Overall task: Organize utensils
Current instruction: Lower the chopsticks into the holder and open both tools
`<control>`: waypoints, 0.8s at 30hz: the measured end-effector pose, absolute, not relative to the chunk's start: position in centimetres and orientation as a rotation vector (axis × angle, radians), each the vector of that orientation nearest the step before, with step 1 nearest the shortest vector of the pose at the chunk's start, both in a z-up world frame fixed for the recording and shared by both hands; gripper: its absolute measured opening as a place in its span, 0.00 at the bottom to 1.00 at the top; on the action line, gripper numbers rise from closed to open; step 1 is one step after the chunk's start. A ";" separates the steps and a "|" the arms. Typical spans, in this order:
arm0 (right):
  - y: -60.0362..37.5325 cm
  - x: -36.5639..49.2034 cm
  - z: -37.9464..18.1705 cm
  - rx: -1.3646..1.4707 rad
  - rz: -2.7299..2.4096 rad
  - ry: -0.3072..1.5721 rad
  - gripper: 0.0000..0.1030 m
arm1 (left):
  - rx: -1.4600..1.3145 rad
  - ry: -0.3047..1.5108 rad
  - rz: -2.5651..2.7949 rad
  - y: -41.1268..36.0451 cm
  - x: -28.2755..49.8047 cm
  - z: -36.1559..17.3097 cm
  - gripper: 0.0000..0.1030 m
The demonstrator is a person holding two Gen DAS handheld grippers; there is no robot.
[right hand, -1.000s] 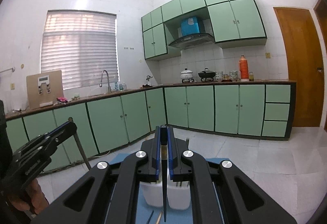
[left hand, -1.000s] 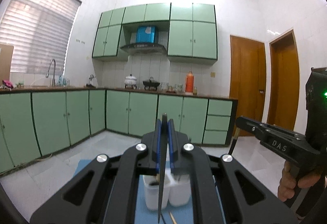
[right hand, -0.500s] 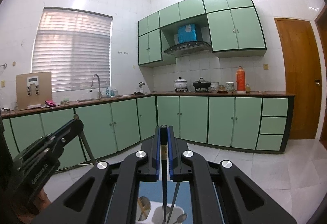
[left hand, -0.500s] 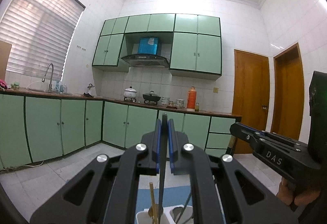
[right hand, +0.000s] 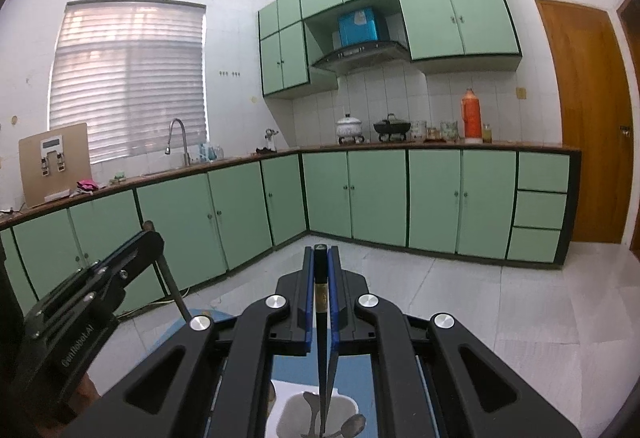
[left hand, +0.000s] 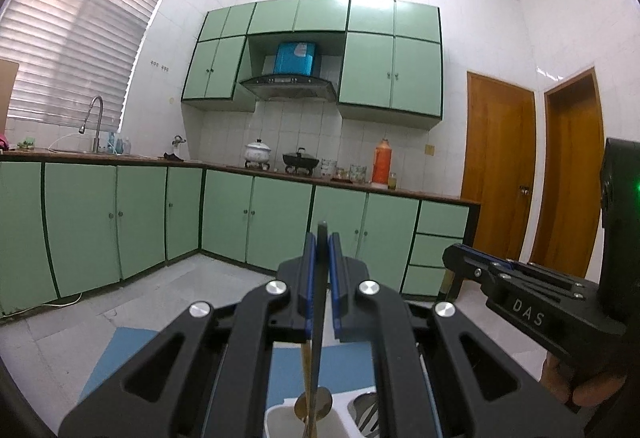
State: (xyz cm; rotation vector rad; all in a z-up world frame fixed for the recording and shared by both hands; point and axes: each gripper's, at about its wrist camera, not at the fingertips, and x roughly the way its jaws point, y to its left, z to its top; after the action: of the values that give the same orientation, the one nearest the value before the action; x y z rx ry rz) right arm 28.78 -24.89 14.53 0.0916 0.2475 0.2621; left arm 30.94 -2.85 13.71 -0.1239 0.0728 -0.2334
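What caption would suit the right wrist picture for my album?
Right gripper pinching a dark chopstick upright above a white utensil holder with spoons, green kitchen cabinets behind.

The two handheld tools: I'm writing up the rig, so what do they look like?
Both are matte black with angular linkage arms, round silver bolts and blue-lined fingers. The left tool bears pale lettering on its side, too distorted to read surely. The right tool shows "DAS" in pale letters and a green light. No cables or sleeves show.
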 end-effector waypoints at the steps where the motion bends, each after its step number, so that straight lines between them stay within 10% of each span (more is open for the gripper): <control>1: -24.9 29.0 14.3 0.093 0.262 0.253 0.06 | -0.121 0.081 -0.234 -2.9 31.1 13.4 0.05; 24: -25.8 29.7 8.3 0.161 0.270 0.342 0.06 | -0.087 0.215 -0.238 -3.5 32.5 7.5 0.05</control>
State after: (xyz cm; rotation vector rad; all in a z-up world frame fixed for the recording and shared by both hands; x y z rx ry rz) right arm 29.75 -25.84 8.33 0.1608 0.3425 0.2702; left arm 32.45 -3.45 7.47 -0.0871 0.2153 -0.2378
